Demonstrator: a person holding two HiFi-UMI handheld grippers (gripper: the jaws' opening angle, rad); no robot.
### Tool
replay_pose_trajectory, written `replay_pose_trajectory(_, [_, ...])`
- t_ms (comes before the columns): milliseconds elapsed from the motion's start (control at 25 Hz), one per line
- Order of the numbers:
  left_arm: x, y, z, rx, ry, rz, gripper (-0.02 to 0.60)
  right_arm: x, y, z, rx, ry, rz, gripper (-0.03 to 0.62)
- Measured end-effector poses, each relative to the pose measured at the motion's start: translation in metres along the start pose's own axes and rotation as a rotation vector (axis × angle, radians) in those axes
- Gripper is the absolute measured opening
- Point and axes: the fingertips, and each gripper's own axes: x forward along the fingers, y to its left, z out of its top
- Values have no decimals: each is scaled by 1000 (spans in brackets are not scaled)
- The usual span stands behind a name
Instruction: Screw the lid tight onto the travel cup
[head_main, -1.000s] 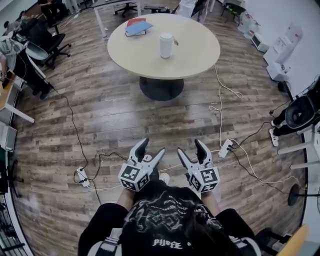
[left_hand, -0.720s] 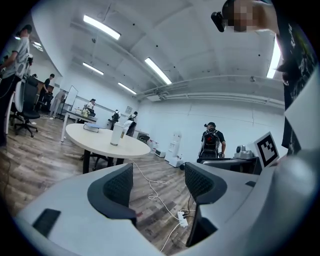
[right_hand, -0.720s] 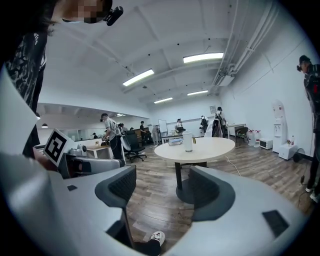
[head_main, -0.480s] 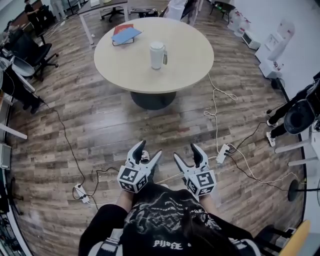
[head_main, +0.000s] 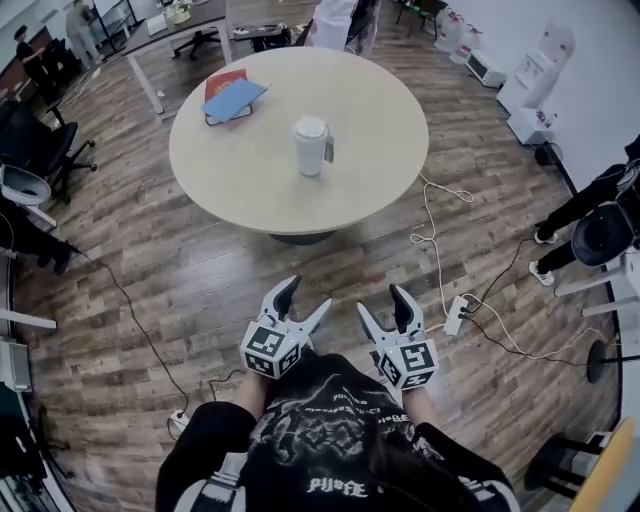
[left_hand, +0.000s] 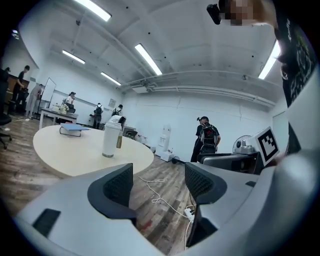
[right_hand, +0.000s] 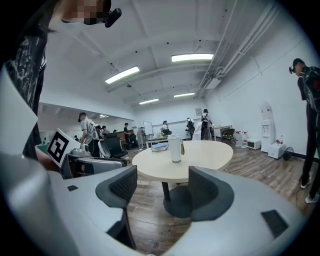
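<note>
A white travel cup (head_main: 311, 146) with its lid on top stands upright near the middle of the round beige table (head_main: 380, 170). Both grippers hang over the wooden floor, well short of the table. My left gripper (head_main: 303, 300) is open with nothing between its jaws, and so is my right gripper (head_main: 384, 303). The left gripper view has the travel cup (left_hand: 110, 140) far off on the table (left_hand: 65, 152), beyond the left gripper (left_hand: 159, 182). In the right gripper view the travel cup (right_hand: 175, 148) stands on the table (right_hand: 200, 156), past the right gripper (right_hand: 162, 187).
A blue and red stack of books (head_main: 232, 97) lies on the table's far left. White cables and a power strip (head_main: 455, 312) trail over the floor to the right. Office chairs (head_main: 25, 185) stand at the left. A person (left_hand: 207, 140) stands off to the right.
The table and cup have come closer and lower in the head view as I walk toward them. Both grippers stay open, side by side.
</note>
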Motion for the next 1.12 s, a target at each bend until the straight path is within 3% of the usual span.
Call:
replay_pose_trajectory(200, [14, 42, 13, 21, 22, -28, 327, 42, 5, 1, 9, 20, -31, 325])
replay_pose_trajectory(560, [26, 84, 20, -7, 32, -5, 328, 88, 4, 8, 5, 54, -35, 325])
replay_pose_trajectory(840, [39, 111, 21, -33, 8, 86, 327, 119, -3, 15, -42, 62, 42, 325])
replay_pose_trajectory(1120, [74, 148, 37, -49, 8, 204, 328, 183, -44, 39, -37, 62, 138, 325])
